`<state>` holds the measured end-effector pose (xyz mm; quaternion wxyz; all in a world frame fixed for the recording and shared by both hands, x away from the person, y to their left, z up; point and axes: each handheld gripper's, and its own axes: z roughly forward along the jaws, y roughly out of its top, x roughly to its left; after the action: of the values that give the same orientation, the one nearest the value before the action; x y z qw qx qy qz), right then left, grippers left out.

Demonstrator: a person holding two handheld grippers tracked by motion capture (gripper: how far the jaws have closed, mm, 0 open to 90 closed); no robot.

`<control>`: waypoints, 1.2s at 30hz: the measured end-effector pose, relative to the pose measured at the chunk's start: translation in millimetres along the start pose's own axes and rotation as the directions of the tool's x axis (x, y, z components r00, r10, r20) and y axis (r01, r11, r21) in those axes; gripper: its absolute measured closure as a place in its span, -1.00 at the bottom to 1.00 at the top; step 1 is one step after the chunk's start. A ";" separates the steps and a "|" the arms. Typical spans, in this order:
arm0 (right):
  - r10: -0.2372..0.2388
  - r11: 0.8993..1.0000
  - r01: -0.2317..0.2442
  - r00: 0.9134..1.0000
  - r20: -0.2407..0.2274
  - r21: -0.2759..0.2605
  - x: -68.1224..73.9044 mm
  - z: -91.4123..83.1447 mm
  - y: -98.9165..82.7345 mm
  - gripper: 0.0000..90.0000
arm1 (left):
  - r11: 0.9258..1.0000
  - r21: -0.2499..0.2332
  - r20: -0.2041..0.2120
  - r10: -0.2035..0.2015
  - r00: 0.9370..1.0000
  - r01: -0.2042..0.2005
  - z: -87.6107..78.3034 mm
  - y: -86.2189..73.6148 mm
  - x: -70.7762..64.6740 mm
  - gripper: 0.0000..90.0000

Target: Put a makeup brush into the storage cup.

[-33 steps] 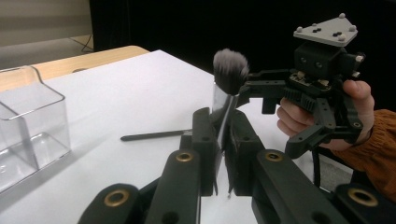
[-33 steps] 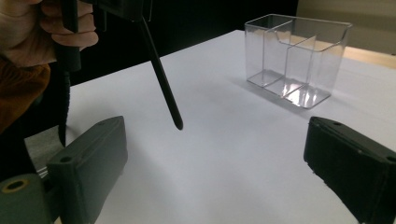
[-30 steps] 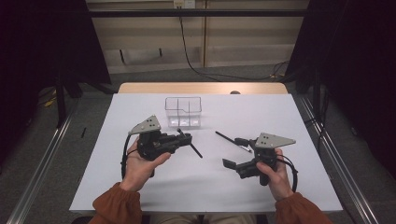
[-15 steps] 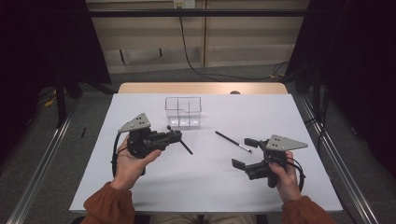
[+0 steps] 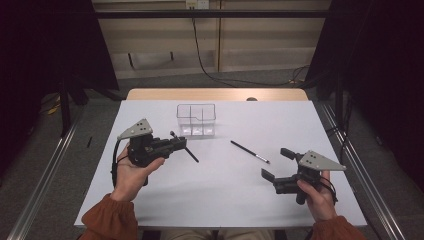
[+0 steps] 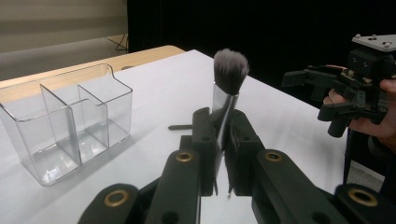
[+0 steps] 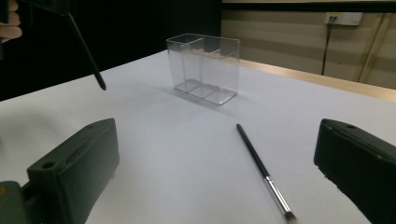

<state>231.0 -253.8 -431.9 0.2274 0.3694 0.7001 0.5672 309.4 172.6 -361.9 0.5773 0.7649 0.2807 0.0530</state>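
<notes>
My left gripper (image 5: 178, 144) (image 6: 220, 127) is shut on a makeup brush (image 5: 192, 155) (image 6: 229, 70) with grey bristles, a silver ferrule and a black handle. It holds the brush just left of a clear three-compartment organizer (image 5: 196, 120) (image 6: 70, 121) (image 7: 205, 70). The handle's tip (image 7: 88, 56) hangs above the table. A thin black brush (image 5: 250, 151) (image 7: 261, 170) lies flat on the white sheet. To its right and nearer me, my right gripper (image 5: 276, 163) (image 7: 217, 140) (image 6: 310, 93) stands open. Its jaws have just been opening, with nothing between them.
The white sheet (image 5: 215, 195) covers the table; a strip of bare wood (image 5: 215, 94) shows at the far edge. Metal rails (image 5: 365, 175) run along both sides. Dark curtains and floor cables lie beyond.
My left gripper has drifted left with the makeup brush. My right gripper has drawn back to the right and toward me, away from the thin brush, which stays on the sheet.
</notes>
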 end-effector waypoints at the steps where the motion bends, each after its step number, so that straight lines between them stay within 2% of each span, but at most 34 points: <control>1: 0.005 1.000 -0.005 1.000 0.014 -0.003 -0.7 -1.6 -0.9 -1.00 | 1.000 -0.007 0.008 -0.009 1.000 0.009 -0.8 0.3 1.0 0.86; 6: 0.013 1.000 -0.011 0.997 0.075 -0.026 -7.5 -12.2 -4.5 -1.00 | 1.000 -0.003 -0.012 -0.014 1.000 0.014 -4.0 1.5 5.2 0.86; 12: -0.031 0.998 0.037 0.991 0.131 -0.044 -10.3 -23.3 -11.9 -1.00 | 1.000 0.000 -0.030 -0.010 0.999 0.010 -7.3 4.6 9.8 0.86; 17: -0.022 0.998 0.029 0.989 0.144 -0.050 -9.7 -29.8 -18.7 -1.00 | 1.000 0.008 -0.051 0.006 0.999 -0.005 -10.2 9.5 13.5 0.86; 21: -0.017 0.998 0.026 0.989 0.149 -0.059 -11.0 -33.2 -20.9 -1.00 | 1.000 -0.002 -0.062 0.001 0.998 -0.001 -13.5 14.8 16.5 0.86; 33: -0.011 0.997 0.022 0.990 0.144 -0.075 -9.4 -32.3 -19.9 -1.00 | 1.000 0.009 -0.100 0.020 0.995 -0.019 -11.6 30.0 25.0 0.86; 36: -0.021 0.997 0.030 0.991 0.135 -0.070 -8.5 -31.3 -20.2 -1.00 | 1.000 -0.004 -0.109 0.007 0.994 -0.008 -10.6 32.6 28.6 0.86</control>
<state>208.0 -281.6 -444.3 0.2941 0.3893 0.6671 0.5629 341.1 189.9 -335.6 0.5626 0.7606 0.3088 0.0976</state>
